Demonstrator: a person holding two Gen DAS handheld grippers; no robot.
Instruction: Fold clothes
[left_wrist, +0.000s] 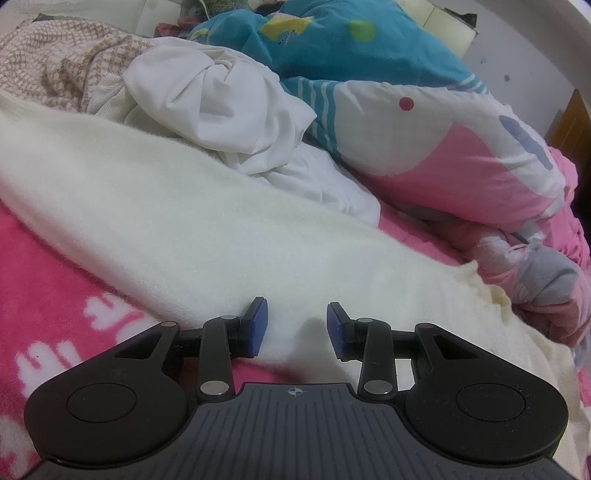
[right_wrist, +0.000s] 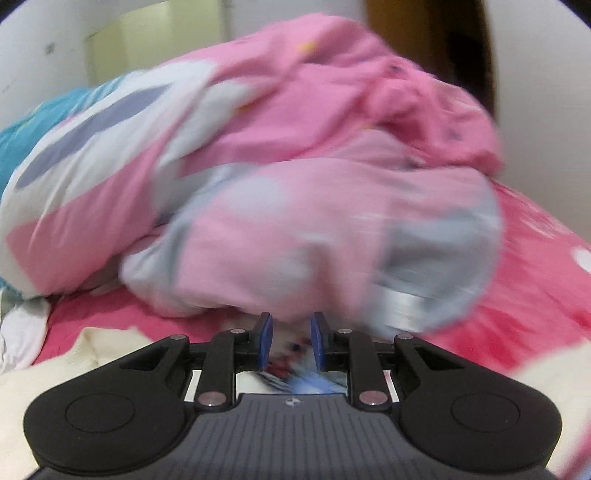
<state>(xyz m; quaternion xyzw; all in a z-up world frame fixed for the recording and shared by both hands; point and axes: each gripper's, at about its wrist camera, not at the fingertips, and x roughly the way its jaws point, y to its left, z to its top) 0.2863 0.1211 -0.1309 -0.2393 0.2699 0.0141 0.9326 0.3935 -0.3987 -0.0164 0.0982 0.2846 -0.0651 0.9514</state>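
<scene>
A cream knitted sweater (left_wrist: 177, 229) lies spread across the pink bedsheet (left_wrist: 55, 314). My left gripper (left_wrist: 297, 325) hovers just over its near edge, open, with nothing between the blue pads. A crumpled pink and grey garment (left_wrist: 535, 266) lies at the sweater's right end. In the right wrist view, which is motion-blurred, that pink and grey garment (right_wrist: 295, 236) fills the middle. My right gripper (right_wrist: 292, 339) has its blue pads closed in on the garment's lower edge, with cloth between them. A corner of the cream sweater (right_wrist: 74, 369) shows at the lower left.
A crumpled white garment (left_wrist: 229, 110) and a beige houndstooth knit (left_wrist: 55, 62) are piled behind the sweater. A bulky teal, white and pink quilt (left_wrist: 424, 122) runs along the back right. A wall and a brown door (right_wrist: 424, 44) stand beyond the bed.
</scene>
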